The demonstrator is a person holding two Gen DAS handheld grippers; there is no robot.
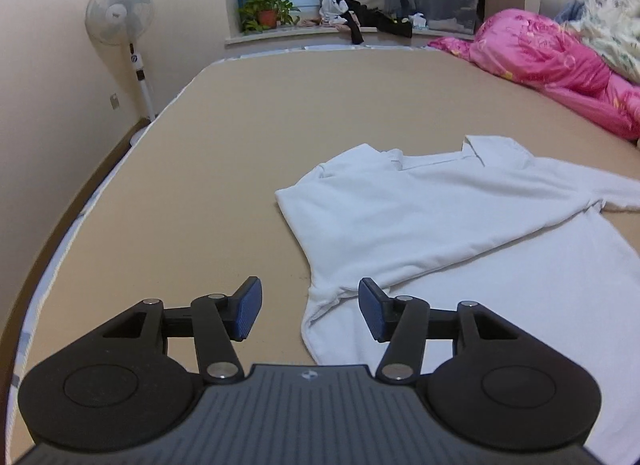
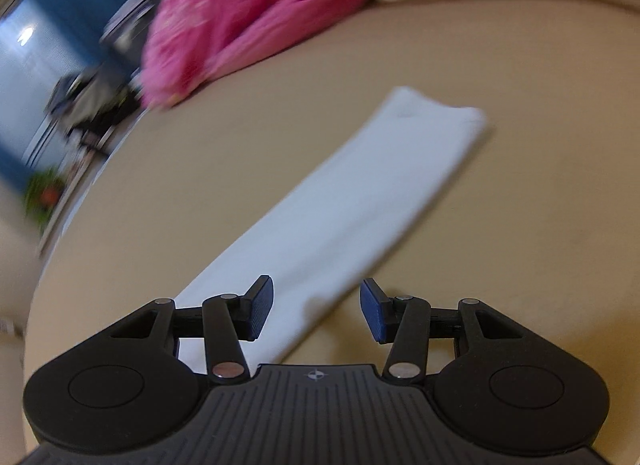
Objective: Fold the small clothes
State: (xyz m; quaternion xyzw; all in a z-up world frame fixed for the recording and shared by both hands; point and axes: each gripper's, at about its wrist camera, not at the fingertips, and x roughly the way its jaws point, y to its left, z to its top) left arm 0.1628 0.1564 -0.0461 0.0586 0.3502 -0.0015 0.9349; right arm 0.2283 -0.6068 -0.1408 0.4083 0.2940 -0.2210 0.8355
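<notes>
A white collared shirt (image 1: 420, 217) lies on the tan bed (image 1: 240, 137), its left sleeve folded in across the body. My left gripper (image 1: 310, 307) is open and empty, just above the shirt's left edge near its lower part. In the blurred right wrist view, one long white sleeve (image 2: 344, 209) stretches away over the bed (image 2: 520, 185). My right gripper (image 2: 316, 313) is open and empty above the sleeve's near end, with the cloth between the jaws but not held.
A pink quilt (image 1: 552, 61) and a floral blanket (image 1: 608, 25) are piled at the bed's far right; the quilt also shows in the right wrist view (image 2: 240, 9). A standing fan (image 1: 120, 17) is at the left wall. A plant (image 1: 268, 11), clothes and storage bins (image 1: 440, 1) fill the window sill.
</notes>
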